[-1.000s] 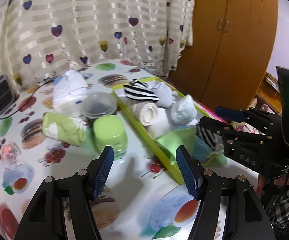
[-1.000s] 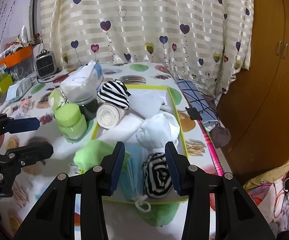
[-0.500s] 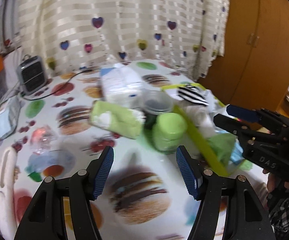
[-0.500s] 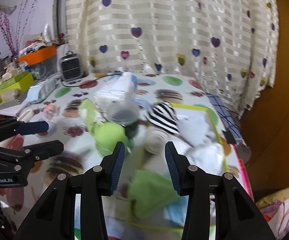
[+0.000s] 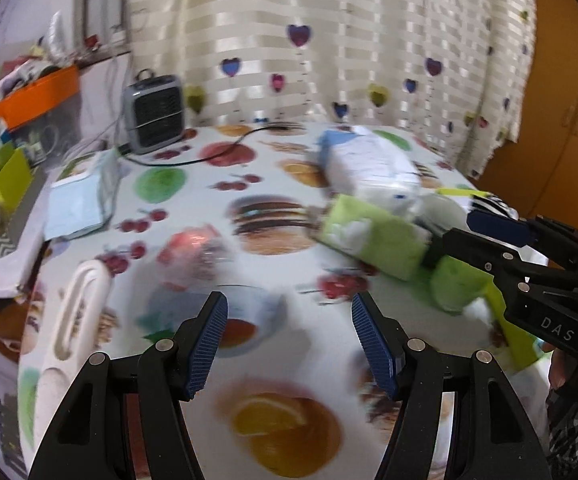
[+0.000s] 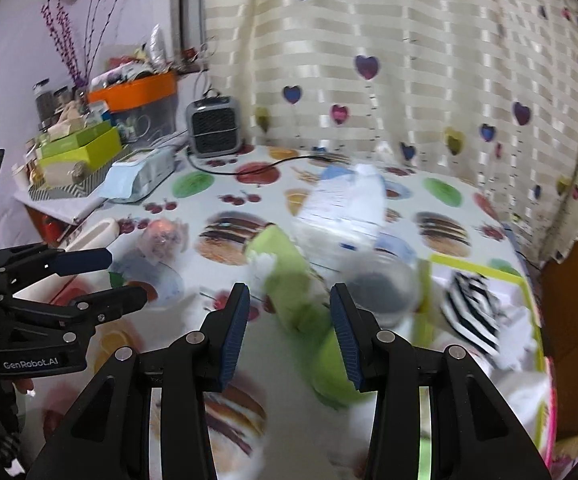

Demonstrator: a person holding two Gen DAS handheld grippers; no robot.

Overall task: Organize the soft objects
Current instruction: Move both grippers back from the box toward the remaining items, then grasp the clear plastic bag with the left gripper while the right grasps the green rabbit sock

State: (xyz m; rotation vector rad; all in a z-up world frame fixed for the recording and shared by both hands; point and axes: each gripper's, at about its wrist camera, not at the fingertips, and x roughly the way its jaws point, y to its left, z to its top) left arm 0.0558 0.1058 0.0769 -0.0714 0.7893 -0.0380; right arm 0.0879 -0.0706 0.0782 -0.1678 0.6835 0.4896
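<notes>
My left gripper is open and empty above the fruit-print tablecloth; it also shows at the left of the right wrist view. My right gripper is open and empty, with a green rolled towel just beyond its fingertips. That towel lies right of centre in the left wrist view, next to a white soft pack. A yellow-green tray at the right holds a black-and-white striped sock and other rolled soft items. Both views are blurred by motion.
A green-lidded jar and a clear-lidded dark jar stand by the tray. A small grey heater with its cord, a blue tissue pack, a white holder and cluttered boxes are at the left.
Both grippers have swung left, away from the tray. The tray has slid to the right edge of both views and the heater and left clutter have come into view. Both grippers stay open.
</notes>
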